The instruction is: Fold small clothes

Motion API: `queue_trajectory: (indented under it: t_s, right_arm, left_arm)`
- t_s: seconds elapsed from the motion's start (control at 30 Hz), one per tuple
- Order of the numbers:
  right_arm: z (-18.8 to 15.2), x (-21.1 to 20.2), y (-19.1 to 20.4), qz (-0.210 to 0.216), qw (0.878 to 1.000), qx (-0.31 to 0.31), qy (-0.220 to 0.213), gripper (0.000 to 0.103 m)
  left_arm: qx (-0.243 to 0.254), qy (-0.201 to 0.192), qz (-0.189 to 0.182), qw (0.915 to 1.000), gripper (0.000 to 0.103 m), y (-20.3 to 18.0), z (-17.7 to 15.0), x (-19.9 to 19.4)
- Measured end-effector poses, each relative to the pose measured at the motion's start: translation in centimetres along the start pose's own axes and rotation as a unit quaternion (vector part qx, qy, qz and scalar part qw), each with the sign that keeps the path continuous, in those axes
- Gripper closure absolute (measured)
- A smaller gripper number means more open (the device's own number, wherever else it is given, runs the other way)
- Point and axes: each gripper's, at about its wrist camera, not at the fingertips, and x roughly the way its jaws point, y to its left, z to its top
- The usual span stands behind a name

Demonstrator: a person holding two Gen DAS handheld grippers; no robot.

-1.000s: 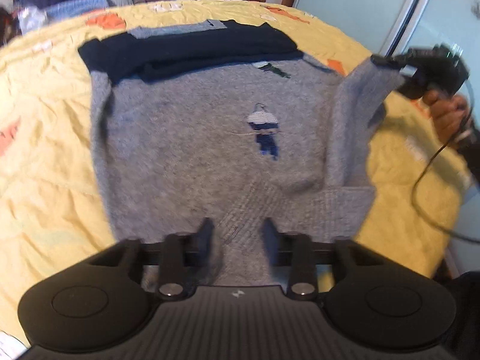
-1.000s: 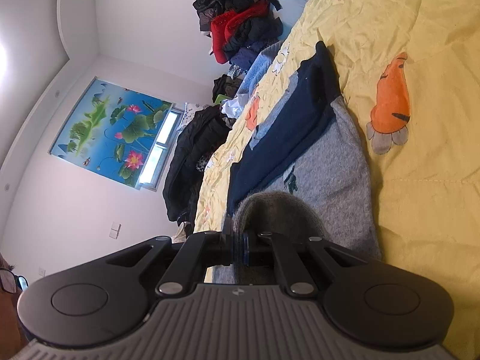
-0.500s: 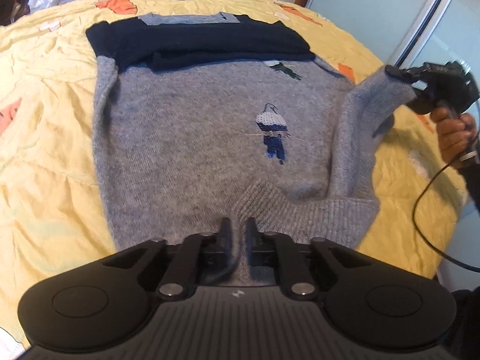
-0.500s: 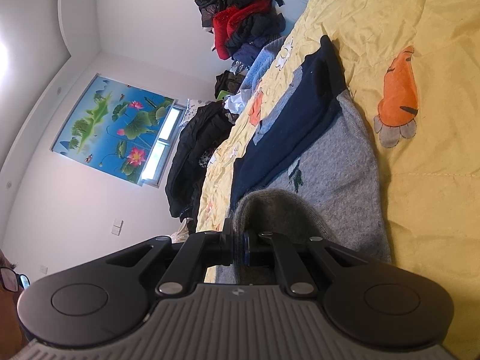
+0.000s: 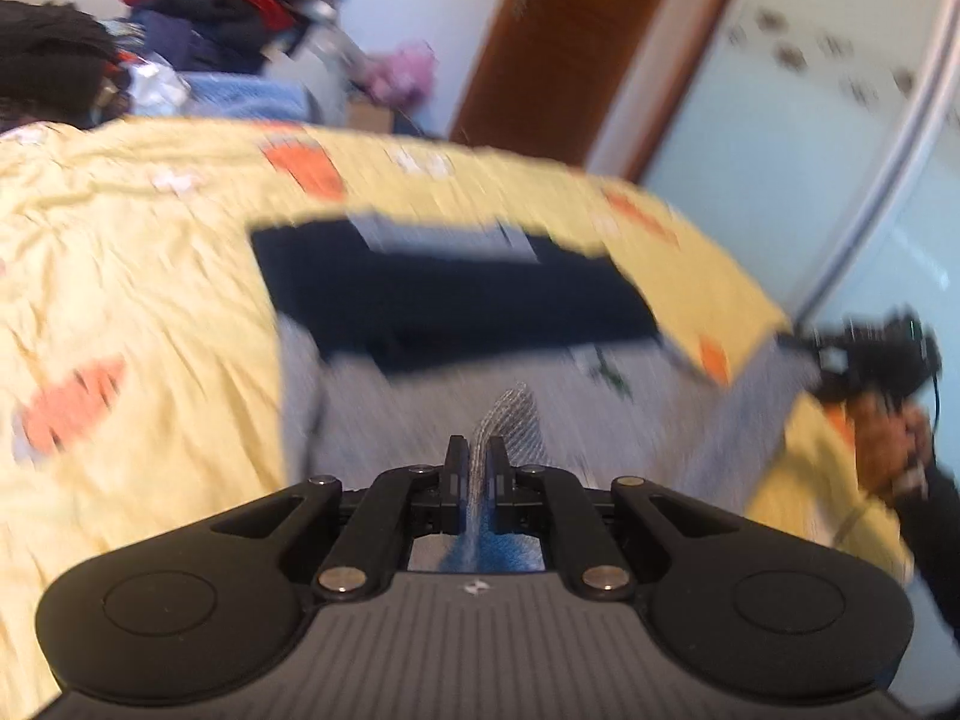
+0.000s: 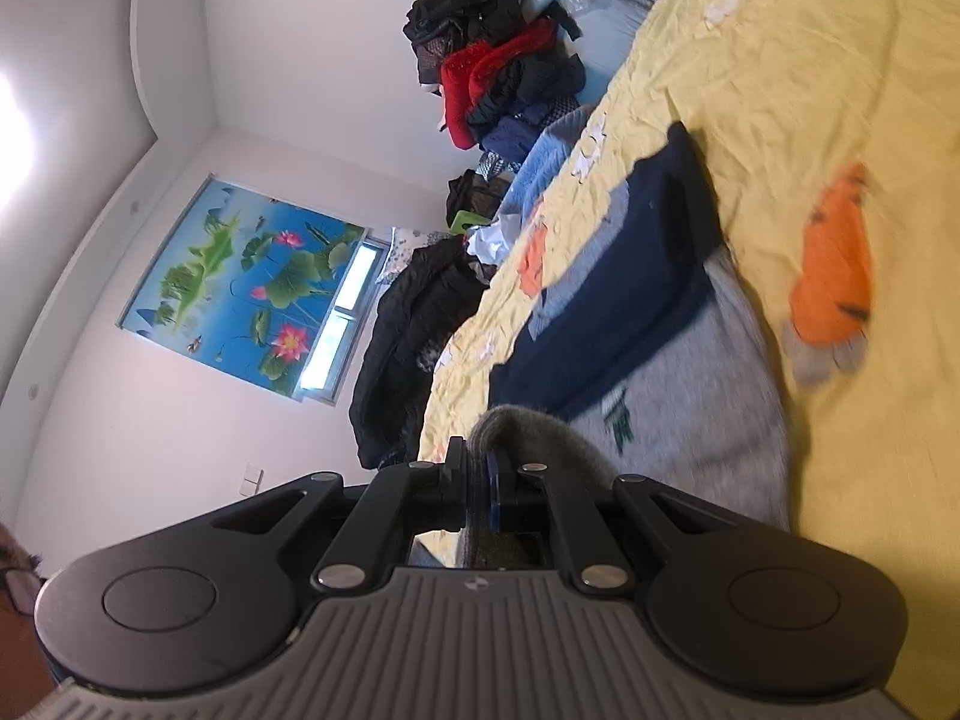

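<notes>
Pinching a ribbed fold of the grey knitted sweater, the left gripper has its two black fingers pressed together on the fabric, a sliver of knit sticking up between the tips. Left wrist view is motion-blurred; sweater lies spread on the yellow bedspread with orange patches, its far end covered by a dark navy folded garment. At right edge of this view the right gripper shows, held by a hand, with a grey edge of the sweater lifted up to it. Behind the bed: pile of red and dark clothes, brown wooden door, pale sliding wardrobe panel. Right wrist view, rolled sideways: right gripper fingers closed tight on a bunched grey sweater edge that humps over the tips; rest of the sweater lies flat on the bedspread, navy garment touching its far end. Clothes pile at the bed's far side, blue lotus-print window blind on the white wall.
</notes>
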Motion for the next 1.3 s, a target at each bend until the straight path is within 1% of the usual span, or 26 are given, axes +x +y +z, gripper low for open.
queue_trajectory:
  t_s: [0.07, 0.13, 0.23, 0.27, 0.3, 0.33, 0.37, 0.43, 0.5, 0.53, 0.57, 0.63, 0.67, 0.7, 0.77, 0.8, 0.87, 0.9, 0.93, 0.97, 1.0, 1.03, 1.1, 1.13, 1.2, 1.3]
  right_arm:
    - [1.4, 1.0, 0.2, -0.003, 1.0, -0.009, -0.004, 0.086]
    - [3.4, 1.9, 0.2, 0.005, 1.0, -0.011, -0.012, 0.086]
    - [7.1, 3.4, 0.1, 0.011, 0.999, -0.012, -0.038, 0.086]
    - [8.5, 3.9, -0.1, 0.013, 0.999, -0.012, -0.05, 0.087]
    - [9.8, 4.4, -0.5, 0.01, 0.998, -0.01, -0.058, 0.087]
    - [11.0, 5.0, -1.2, 0.005, 0.998, -0.003, -0.062, 0.084]
    - [11.9, 5.5, -1.9, 0.0, 0.998, 0.009, -0.059, 0.084]
    - [12.4, 6.2, -2.8, -0.032, 0.998, 0.011, -0.055, 0.083]
    - [11.2, 6.5, -2.5, -0.074, 0.996, -0.03, -0.039, 0.062]
    - [10.2, 6.6, -2.2, -0.091, 0.994, -0.054, -0.026, 0.044]
    - [9.1, 6.8, -1.8, -0.111, 0.99, -0.083, -0.014, 0.039]
    - [7.4, 7.4, -1.2, -0.15, 0.978, -0.142, 0.019, 0.039]
    - [6.9, 7.8, -1.0, -0.167, 0.973, -0.157, 0.031, 0.039]
    - [6.7, 8.0, -0.7, -0.179, 0.969, -0.167, 0.037, 0.039]
    - [6.8, 8.8, 0.0, -0.188, 0.962, -0.194, 0.042, 0.039]
    - [6.8, 9.2, 0.5, -0.194, 0.956, -0.215, 0.048, 0.039]
    - [6.9, 11.0, 1.4, -0.219, 0.938, -0.262, 0.066, 0.039]
    - [6.8, 12.0, 1.9, -0.234, 0.926, -0.287, 0.079, 0.039]
    - [6.7, 13.2, 2.2, -0.248, 0.913, -0.311, 0.094, 0.039]
    - [6.5, 14.4, 2.5, -0.259, 0.899, -0.336, 0.111, 0.039]
    - [6.1, 15.4, 2.7, -0.266, 0.885, -0.36, 0.128, 0.039]
    - [5.6, 16.5, 2.9, -0.271, 0.872, -0.382, 0.145, 0.04]
    - [4.7, 18.3, 2.8, -0.283, 0.847, -0.415, 0.175, 0.04]
    - [4.3, 19.0, 2.7, -0.29, 0.837, -0.426, 0.185, 0.038]
    - [3.6, 19.7, 2.8, -0.289, 0.826, -0.444, 0.192, 0.036]
    - [3.2, 19.9, 3.1, -0.29, 0.817, -0.458, 0.199, 0.036]
  left_arm:
    - [-0.003, -0.032, 0.006, 0.9995, 0.1, 0.9, 2.1, 0.3]
    - [-0.007, -0.055, 0.01, 0.9984, 0.1, 1.9, 4.3, 0.8]
    - [-0.002, -0.1, 0.026, 0.9947, 0.1, 3.3, 7.5, 1.4]
    - [-0.007, -0.102, 0.032, 0.9943, 0.1, 3.9, 8.4, 2.0]
    - [-0.02, -0.097, 0.03, 0.9946, 0.1, 4.7, 8.9, 2.6]
    - [-0.03, -0.086, 0.016, 0.9958, 0.1, 5.3, 9.1, 3.3]
    - [-0.031, -0.07, 0.01, 0.997, 0.099, 5.6, 8.9, 4.0]
    - [-0.017, -0.032, 0.04, 0.9986, 0.099, 5.1, 7.5, 5.3]
    - [0.025, 0.001, 0.058, 0.998, 0.098, 3.8, 5.3, 6.1]
    - [0.051, 0.01, 0.068, 0.9963, 0.097, 3.0, 4.1, 6.2]
    - [0.074, 0.022, 0.075, 0.9942, 0.096, 2.3, 3.1, 6.6]
    - [0.109, 0.054, 0.079, 0.9894, 0.091, 1.3, 1.4, 7.5]
    - [0.121, 0.067, 0.086, 0.9867, 0.09, 1.0, 0.7, 8.2]
    - [0.13, 0.074, 0.096, 0.9841, 0.089, 0.8, 0.4, 8.7]
    - [0.145, 0.08, 0.112, 0.9799, 0.087, 0.6, 0.0, 9.4]
    - [0.146, 0.078, 0.117, 0.9794, 0.086, 0.6, -0.1, 9.5]
    - [0.143, 0.076, 0.12, 0.9795, 0.077, 0.6, 0.0, 9.8]
    - [0.144, 0.075, 0.124, 0.9789, 0.068, 0.5, -0.1, 9.9]
    - [0.147, 0.073, 0.126, 0.9783, 0.056, 0.4, -0.2, 9.9]
    - [0.152, 0.07, 0.127, 0.9776, 0.049, 0.2, -0.3, 9.8]
    - [0.158, 0.066, 0.126, 0.9771, 0.038, 0.1, -0.4, 9.6]
    - [0.164, 0.063, 0.123, 0.9767, 0.035, 0.0, -0.5, 9.5]
    - [0.168, 0.068, 0.117, 0.9764, 0.035, 0.0, -0.6, 9.6]
    - [0.166, 0.074, 0.112, 0.977, 0.035, 0.1, -0.6, 9.7]
    - [0.16, 0.08, 0.1, 0.9788, 0.035, 0.3, -0.6, 10.0]
    - [0.132, 0.088, 0.075, 0.9845, 0.035, 1.1, -0.4, 10.4]
